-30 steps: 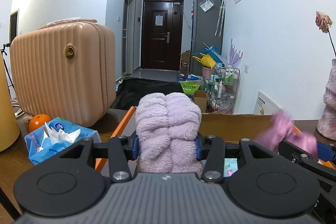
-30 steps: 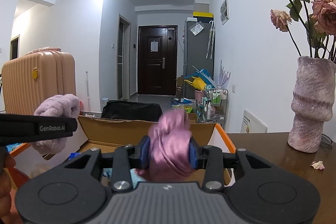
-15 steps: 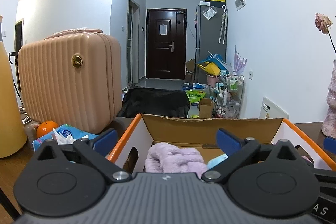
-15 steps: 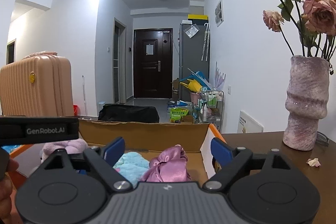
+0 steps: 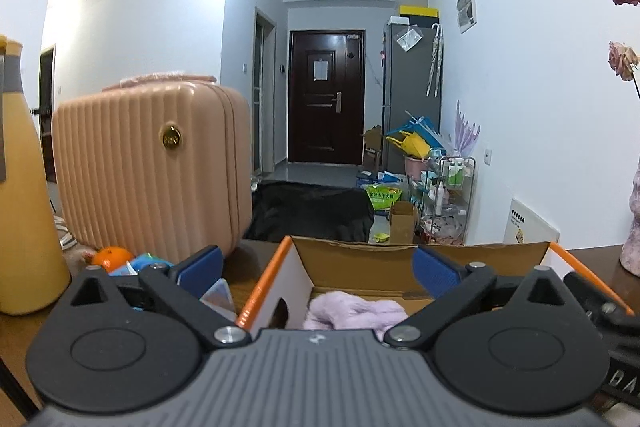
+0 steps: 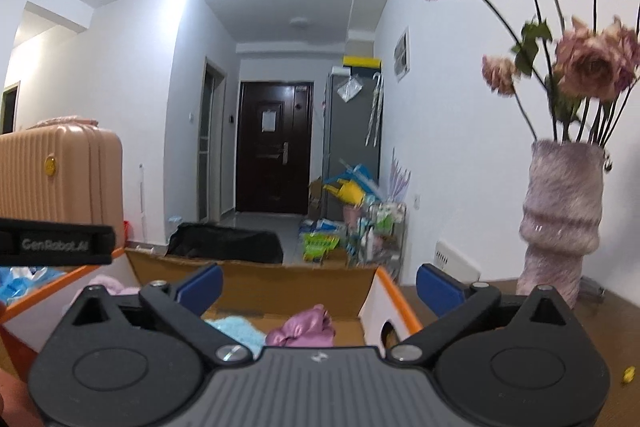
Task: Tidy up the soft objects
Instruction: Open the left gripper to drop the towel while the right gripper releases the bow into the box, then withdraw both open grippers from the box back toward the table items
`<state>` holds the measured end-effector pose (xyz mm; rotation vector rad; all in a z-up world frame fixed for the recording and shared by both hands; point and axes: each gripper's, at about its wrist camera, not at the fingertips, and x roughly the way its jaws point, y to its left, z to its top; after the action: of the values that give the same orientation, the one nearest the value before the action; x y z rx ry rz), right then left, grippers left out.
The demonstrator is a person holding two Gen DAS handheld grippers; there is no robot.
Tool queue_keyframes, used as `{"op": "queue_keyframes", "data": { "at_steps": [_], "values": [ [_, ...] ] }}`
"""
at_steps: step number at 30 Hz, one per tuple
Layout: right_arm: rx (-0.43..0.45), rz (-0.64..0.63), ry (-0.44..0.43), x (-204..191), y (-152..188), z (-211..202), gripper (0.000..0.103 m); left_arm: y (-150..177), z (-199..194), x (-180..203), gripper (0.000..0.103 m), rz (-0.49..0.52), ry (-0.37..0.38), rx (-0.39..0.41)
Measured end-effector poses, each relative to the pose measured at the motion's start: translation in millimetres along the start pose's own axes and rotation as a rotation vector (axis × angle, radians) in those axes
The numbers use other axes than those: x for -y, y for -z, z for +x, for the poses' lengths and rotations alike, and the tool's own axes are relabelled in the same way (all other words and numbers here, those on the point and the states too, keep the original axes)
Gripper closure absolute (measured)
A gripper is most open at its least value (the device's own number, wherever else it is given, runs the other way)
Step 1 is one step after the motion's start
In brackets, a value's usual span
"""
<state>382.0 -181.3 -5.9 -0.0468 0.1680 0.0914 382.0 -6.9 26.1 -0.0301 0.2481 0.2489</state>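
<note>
Both the left gripper and the right gripper hung over the cardboard box, the left's fingers spread wide and empty, the right's still opening with nothing between them; a low swing rightward could topple the vase.

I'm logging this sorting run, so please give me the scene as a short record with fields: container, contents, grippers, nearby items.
container: cardboard box, open top, orange edges
contents: lilac fluffy cloth; pink satin cloth; light blue fluffy cloth
left gripper: open, empty, above box
right gripper: jaws opening, nothing between them
nearby items: pink suitcase; vase of dried roses; orange
</note>
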Motion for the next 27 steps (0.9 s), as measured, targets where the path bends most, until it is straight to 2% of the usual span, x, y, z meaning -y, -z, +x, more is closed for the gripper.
{"op": "queue_keyframes", "data": {
  "at_steps": [6, 10, 15, 20, 27],
  "values": [
    [0.025, -0.025, -0.022, -3.0, -3.6, -1.1, 0.000, 4.2, 0.7, -9.1, 0.000, 0.021, 0.024, 0.008],
    [0.019, -0.024, -0.083, -4.1, -3.0, 2.1, 0.000, 5.8, 0.7, -11.0, 0.000, 0.019, 0.043, 0.007],
    [0.050, -0.031, -0.067, -1.6, -3.9, 4.8, 0.000, 4.3, -0.7, -13.8, 0.000, 0.022, 0.040, 0.034],
    [0.029, -0.020, -0.092, 1.2, -4.3, 12.3, 0.000, 4.7, 0.6, -16.9, 0.000, 0.018, 0.072, 0.024],
    [-0.006, -0.075, -0.137, -7.0, -1.5, 12.7, 0.000, 6.3, -1.1, -17.7, 0.000, 0.046, 0.094, 0.021]
  ]
}}
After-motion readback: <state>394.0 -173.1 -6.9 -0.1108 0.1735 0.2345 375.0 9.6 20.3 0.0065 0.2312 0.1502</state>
